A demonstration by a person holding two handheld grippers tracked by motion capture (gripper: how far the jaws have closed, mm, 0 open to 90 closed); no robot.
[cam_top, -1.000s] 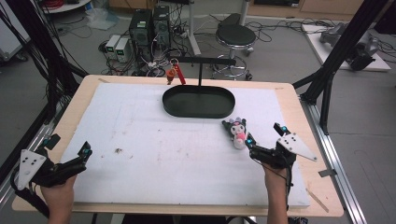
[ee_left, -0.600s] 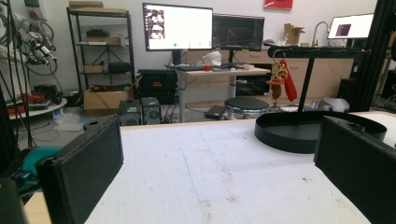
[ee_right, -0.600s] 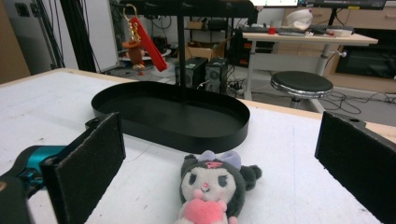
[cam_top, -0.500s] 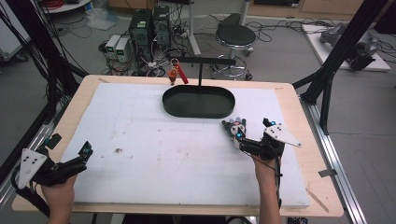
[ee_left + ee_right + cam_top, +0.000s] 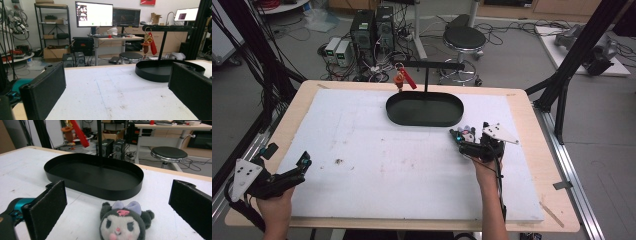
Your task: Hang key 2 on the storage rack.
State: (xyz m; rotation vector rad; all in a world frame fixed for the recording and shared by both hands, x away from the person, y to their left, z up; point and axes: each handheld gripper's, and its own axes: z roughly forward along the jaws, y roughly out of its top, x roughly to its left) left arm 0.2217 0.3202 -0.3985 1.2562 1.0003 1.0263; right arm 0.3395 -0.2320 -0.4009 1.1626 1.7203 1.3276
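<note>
Jaws of my right gripper [image 5: 117,212] stand wide apart, the plush toy [image 5: 124,222] lying between them on the white mat [image 5: 412,170], just before the black tray [image 5: 95,175]. My left gripper [image 5: 287,172] hovers open, well apart.

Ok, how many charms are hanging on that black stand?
2: an orange charm and a red tag, both hanging together from the left end of the stand's bar, above the tray. More may hide behind them.
</note>
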